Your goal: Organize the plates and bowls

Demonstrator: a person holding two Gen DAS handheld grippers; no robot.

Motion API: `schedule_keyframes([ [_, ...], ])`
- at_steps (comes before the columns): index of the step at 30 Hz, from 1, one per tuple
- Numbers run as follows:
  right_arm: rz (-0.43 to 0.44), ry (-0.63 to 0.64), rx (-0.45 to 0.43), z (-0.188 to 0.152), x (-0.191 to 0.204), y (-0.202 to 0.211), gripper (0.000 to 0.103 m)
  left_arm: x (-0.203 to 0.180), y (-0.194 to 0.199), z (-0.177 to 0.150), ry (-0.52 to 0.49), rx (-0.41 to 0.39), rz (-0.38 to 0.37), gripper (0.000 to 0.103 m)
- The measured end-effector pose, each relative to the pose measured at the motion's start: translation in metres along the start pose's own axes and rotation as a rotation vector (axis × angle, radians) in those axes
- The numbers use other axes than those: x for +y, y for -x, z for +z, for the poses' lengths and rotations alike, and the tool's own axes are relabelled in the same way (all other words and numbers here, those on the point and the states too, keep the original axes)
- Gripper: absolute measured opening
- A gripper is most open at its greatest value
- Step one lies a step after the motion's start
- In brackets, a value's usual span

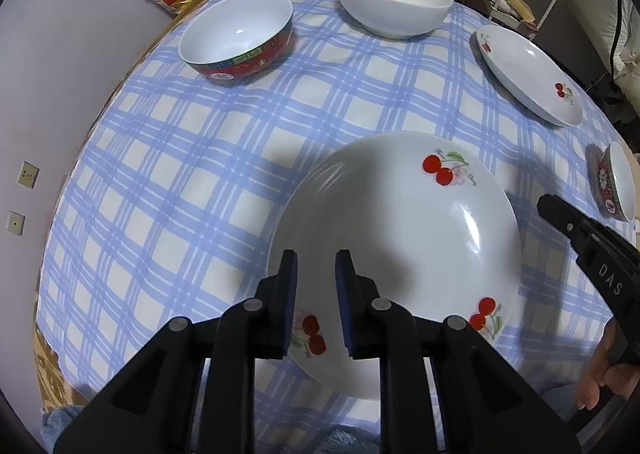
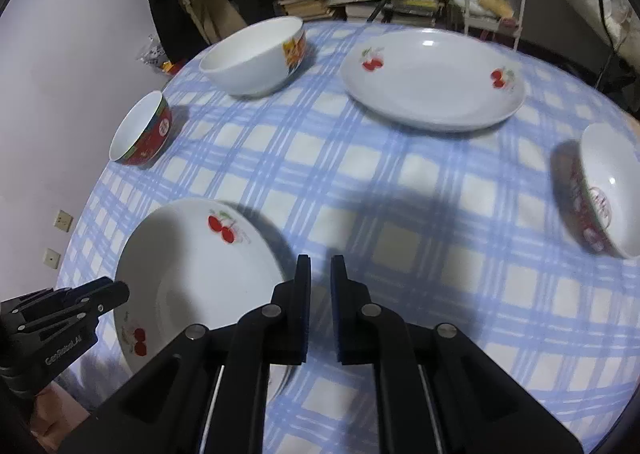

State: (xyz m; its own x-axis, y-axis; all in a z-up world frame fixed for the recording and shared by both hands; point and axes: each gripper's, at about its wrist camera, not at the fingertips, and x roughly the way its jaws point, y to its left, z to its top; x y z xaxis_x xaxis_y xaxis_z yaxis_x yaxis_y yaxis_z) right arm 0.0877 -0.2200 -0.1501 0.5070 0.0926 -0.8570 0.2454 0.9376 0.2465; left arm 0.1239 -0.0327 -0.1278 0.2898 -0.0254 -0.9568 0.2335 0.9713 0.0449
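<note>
Glossy white ceramic plate (image 1: 400, 246), round, shallow, cherry prints, lies near table edge on blue-checked cloth (image 1: 192, 158). Left gripper (image 1: 316, 258) hangs over its near rim, black jaws slightly parted, nothing visibly pinched. Right gripper (image 2: 320, 266) clenched, empty, above cloth just right of plate. Second cherry plate (image 2: 434, 80), plain white bowl (image 1: 394, 0), red-banded bowl (image 1: 236, 34) farther back.

The cherry plate (image 1: 400, 238) is shiny, smooth china. The checked tablecloth (image 1: 192, 174) looks soft and matt. Each gripper (image 2: 321, 310) is dull black plastic.
</note>
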Motion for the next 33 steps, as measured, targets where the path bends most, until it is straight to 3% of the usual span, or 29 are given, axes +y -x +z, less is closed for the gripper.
schedule_keyframes([
  [5, -0.024, -0.012, -0.017, 0.004, -0.007, 0.008, 0.012, -0.006, 0.006, -0.002, -0.022, -0.025, 0.008, 0.021],
  [11, -0.063, -0.033, -0.055, 0.008, -0.018, 0.022, 0.024, -0.013, 0.018, -0.001, -0.04, -0.062, 0.009, 0.025],
  [13, -0.076, -0.044, -0.077, 0.009, -0.022, 0.029, 0.033, -0.014, 0.022, 0.0, -0.042, -0.077, 0.004, 0.03],
  [17, -0.09, -0.082, -0.107, 0.011, -0.032, 0.041, 0.041, -0.018, 0.035, 0.003, -0.047, -0.121, 0.014, 0.041],
  [20, -0.157, -0.078, -0.149, 0.014, -0.037, 0.053, 0.058, -0.026, 0.046, 0.01, -0.068, -0.158, 0.022, 0.047],
  [24, -0.147, -0.141, -0.184, 0.021, -0.052, 0.066, 0.077, -0.04, 0.057, 0.021, -0.115, -0.207, 0.071, 0.054],
  [25, -0.149, -0.153, -0.189, 0.024, -0.056, 0.069, 0.082, -0.044, 0.059, 0.024, -0.126, -0.209, 0.075, 0.06],
  [28, -0.196, -0.172, -0.217, 0.034, -0.067, 0.077, 0.085, -0.055, 0.068, 0.035, -0.136, -0.23, 0.068, 0.077],
  [33, -0.174, -0.172, -0.263, 0.055, -0.08, 0.097, 0.098, -0.076, 0.078, 0.054, -0.167, -0.247, 0.06, 0.083],
])
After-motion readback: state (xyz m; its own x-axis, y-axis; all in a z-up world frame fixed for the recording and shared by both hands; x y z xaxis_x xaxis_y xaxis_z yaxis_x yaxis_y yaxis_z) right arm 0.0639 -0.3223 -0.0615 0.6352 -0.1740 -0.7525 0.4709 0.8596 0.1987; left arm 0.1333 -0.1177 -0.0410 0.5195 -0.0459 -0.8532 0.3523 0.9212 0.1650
